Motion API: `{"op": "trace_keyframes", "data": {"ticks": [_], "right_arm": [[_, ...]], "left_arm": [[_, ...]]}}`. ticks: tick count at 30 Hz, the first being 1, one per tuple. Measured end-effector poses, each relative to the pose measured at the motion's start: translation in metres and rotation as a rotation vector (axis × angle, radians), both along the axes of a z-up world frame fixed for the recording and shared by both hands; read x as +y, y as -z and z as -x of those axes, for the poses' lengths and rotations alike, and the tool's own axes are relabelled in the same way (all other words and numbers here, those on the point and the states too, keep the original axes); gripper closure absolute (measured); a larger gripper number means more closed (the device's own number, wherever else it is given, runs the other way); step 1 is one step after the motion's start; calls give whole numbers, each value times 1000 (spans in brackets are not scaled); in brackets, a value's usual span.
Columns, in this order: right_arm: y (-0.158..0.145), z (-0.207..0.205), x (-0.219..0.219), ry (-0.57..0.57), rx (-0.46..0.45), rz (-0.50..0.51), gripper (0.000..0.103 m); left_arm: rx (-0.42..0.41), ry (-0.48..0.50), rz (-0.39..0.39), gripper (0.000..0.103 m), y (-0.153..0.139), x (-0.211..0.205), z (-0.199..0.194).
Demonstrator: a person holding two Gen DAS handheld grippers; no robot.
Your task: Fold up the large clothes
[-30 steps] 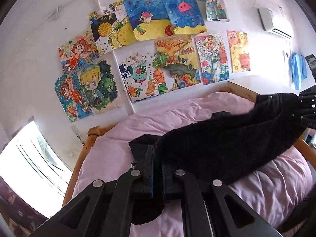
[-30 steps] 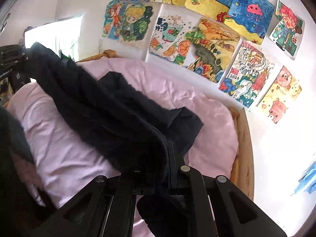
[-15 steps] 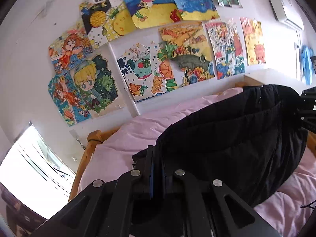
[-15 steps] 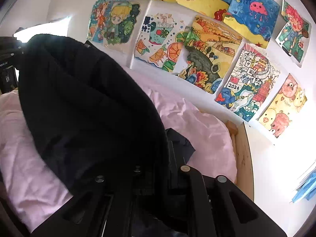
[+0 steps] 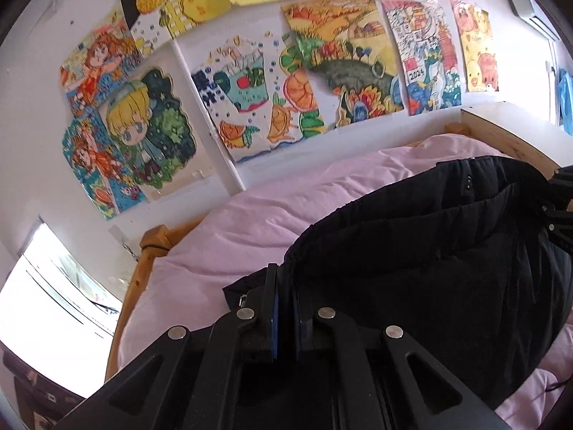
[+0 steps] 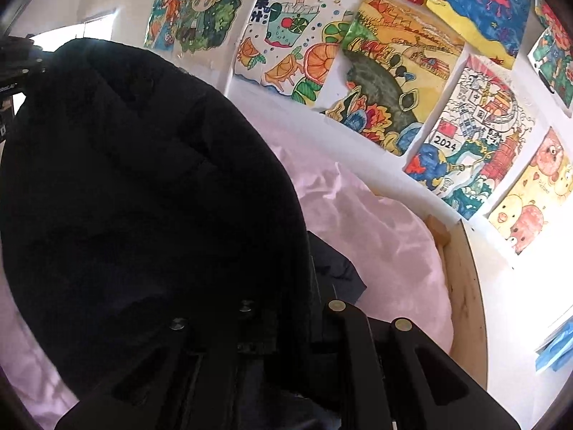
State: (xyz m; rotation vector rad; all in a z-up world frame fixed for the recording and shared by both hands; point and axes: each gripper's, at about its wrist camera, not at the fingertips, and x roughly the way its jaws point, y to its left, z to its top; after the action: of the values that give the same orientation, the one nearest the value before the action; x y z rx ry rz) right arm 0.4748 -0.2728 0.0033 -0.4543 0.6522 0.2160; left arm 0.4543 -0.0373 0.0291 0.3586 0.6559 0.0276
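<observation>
Left wrist view: the left gripper (image 5: 284,308) is clamped on an edge of a black garment (image 5: 429,268), its blue-edged pads pressed together on the cloth at 6 o'clock. From there the garment spreads toward 3 o'clock, where the right gripper (image 5: 558,208) shows at the frame's edge against the far end of the same cloth. The garment hangs in a bulging fold between the two tools above a pink quilt (image 5: 268,222), which covers a bed with a wooden frame (image 5: 143,268). Children's drawings (image 5: 250,96) fill the white wall from 10 to 2 o'clock, and a bright window (image 5: 53,322) lies at 8 o'clock. Right wrist view: the right gripper (image 6: 308,308) has its jaws closed on the black garment (image 6: 143,197), whose dark mass covers the left finger and fills the frame from 7 to 11 o'clock. At 10 o'clock the left gripper (image 6: 18,64) is partly visible at the cloth's far end. The pink quilt (image 6: 376,233) lies at centre right, the wooden frame (image 6: 465,286) at 4 o'clock, and the drawings (image 6: 394,71) from 12 to 3 o'clock.
</observation>
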Motion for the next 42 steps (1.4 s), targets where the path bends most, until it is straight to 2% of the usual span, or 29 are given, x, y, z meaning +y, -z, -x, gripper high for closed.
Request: {"op": "trace_keyframes", "data": {"ticks": [7, 10, 13, 14, 15, 17, 20, 23, 28, 34, 39, 42], "right_arm": [[26, -17, -4, 3, 8, -28, 93], [35, -22, -5, 6, 10, -32, 86], [38, -24, -7, 5, 0, -31, 76], [38, -24, -9, 5, -3, -37, 68], [37, -24, -11, 9, -5, -42, 57], [34, -24, -17, 2, -14, -76, 44], [32, -23, -24, -10, -21, -110, 35], [31, -19, -36, -14, -42, -155, 18], [28, -18, -74, 18, -35, -332, 17], [43, -16, -106, 73, -12, -411, 17], [70, -25, -132, 145, 84, -531, 17], [89, -32, -143, 160, 152, -620, 17]], "left_arm": [[38, -17, 57, 96, 27, 5, -29], [58, -28, 80, 96, 38, 8, -39], [75, -37, 87, 96, 49, 9, -47], [81, -38, 85, 96, 52, 9, -50], [85, -38, 83, 96, 55, 8, -51], [92, -38, 76, 96, 59, 8, -54], [95, -38, 62, 96, 64, 6, -56], [105, -37, 65, 96, 66, 7, -58], [117, -24, 67, 94, 70, 8, -59], [129, 10, 96, 92, 71, 14, -57], [141, 30, 127, 87, 71, 23, -55], [131, 33, 133, 78, 68, 30, -49]]}}
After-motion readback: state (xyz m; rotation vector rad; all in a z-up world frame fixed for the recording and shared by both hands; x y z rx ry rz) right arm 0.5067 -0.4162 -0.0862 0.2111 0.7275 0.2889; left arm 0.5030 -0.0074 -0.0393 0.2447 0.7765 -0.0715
